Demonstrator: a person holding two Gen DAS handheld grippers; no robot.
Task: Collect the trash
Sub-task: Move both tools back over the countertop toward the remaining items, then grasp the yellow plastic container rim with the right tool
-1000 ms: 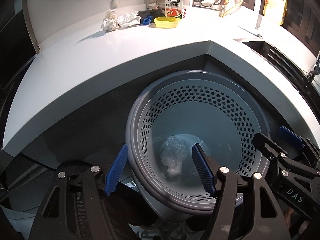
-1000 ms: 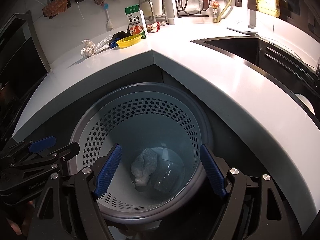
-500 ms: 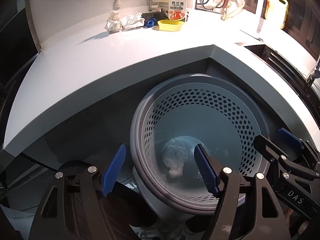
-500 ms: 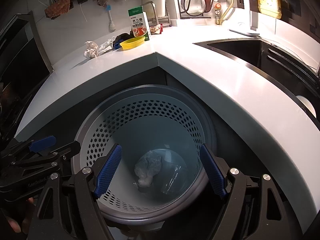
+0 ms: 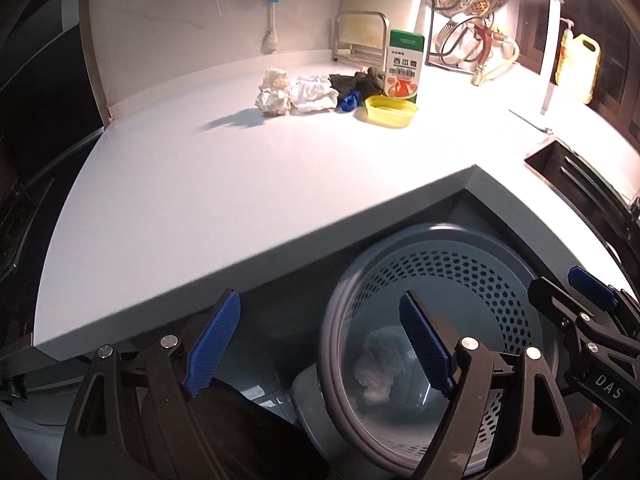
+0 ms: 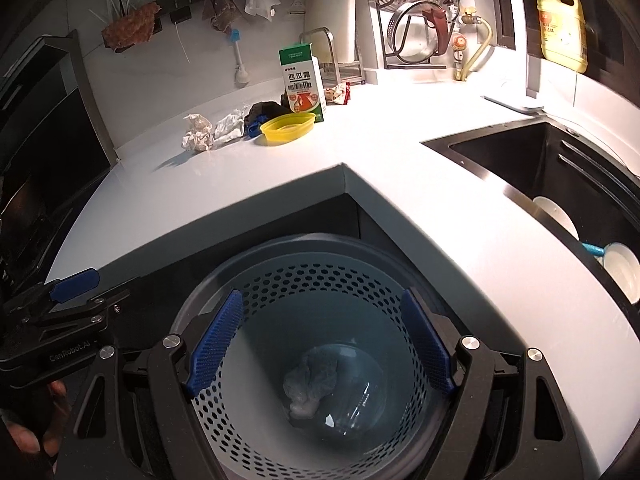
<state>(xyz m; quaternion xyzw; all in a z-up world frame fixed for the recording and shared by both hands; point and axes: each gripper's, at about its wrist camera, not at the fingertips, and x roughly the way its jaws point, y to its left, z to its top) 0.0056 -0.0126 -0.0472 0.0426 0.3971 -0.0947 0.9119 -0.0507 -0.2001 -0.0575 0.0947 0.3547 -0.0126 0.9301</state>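
Note:
A grey perforated trash basket stands on the floor below the white counter corner. A crumpled wad and a clear plastic piece lie at its bottom. My left gripper is open and empty above the basket's left rim. My right gripper is open and empty over the basket mouth. At the back of the counter lie crumpled paper, a white wad, a dark scrap, a blue cap, a yellow dish and a green-white carton.
A black sink with white dishes sits to the right. A yellow detergent bottle, a pot rack and a metal stand line the back. A dark appliance stands left.
Both grippers have risen and tilted up, so the counter and its trash fill more of the views. The left gripper has shifted left off the basket. Both stay open.

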